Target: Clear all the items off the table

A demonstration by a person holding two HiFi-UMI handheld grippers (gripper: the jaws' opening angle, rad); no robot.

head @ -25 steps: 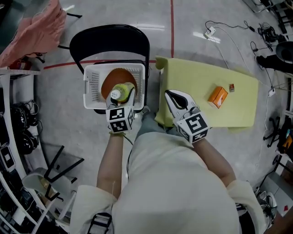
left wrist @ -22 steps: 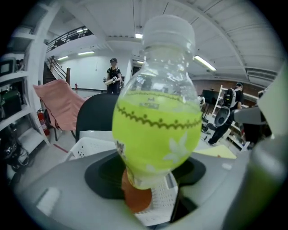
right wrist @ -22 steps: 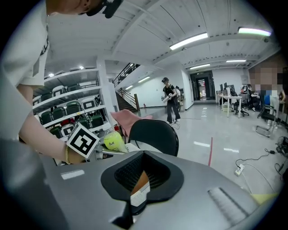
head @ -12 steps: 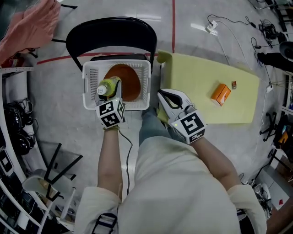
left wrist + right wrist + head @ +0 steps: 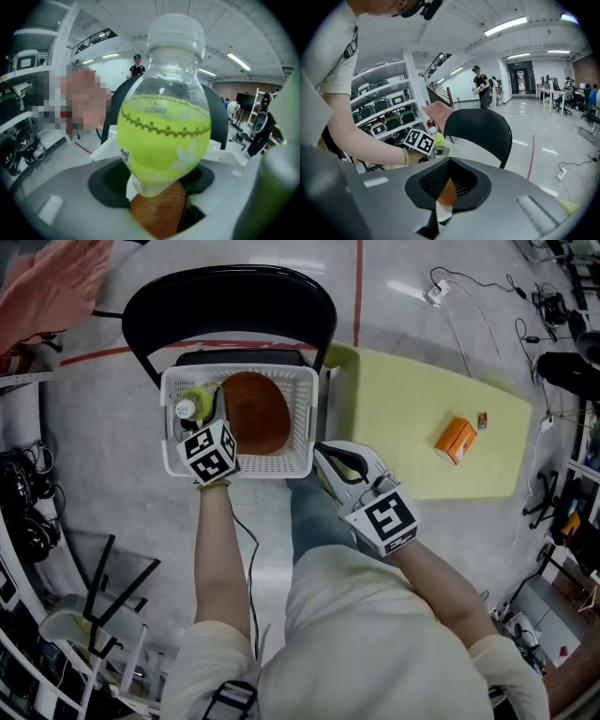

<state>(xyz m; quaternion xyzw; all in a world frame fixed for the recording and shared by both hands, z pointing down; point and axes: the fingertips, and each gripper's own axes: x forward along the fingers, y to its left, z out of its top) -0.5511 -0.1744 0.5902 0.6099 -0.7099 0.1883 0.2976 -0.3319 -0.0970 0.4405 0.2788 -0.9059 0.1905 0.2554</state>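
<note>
The left gripper [image 5: 208,420] is clamped round the bottle [image 5: 163,136], held at the left side of the basket [image 5: 305,418]; the right gripper [image 5: 330,457] is closed and empty. Full of drink, the bottle is probably weighty and slick, best gripped round its body

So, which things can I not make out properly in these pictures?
Small item beside the orange box: head view, too small to name.
Print on the green bottle: left gripper view, blurred.
White basket floor: head view, mostly covered by a brown round dish.
Black chair seat: head view, hidden under the basket.
</note>
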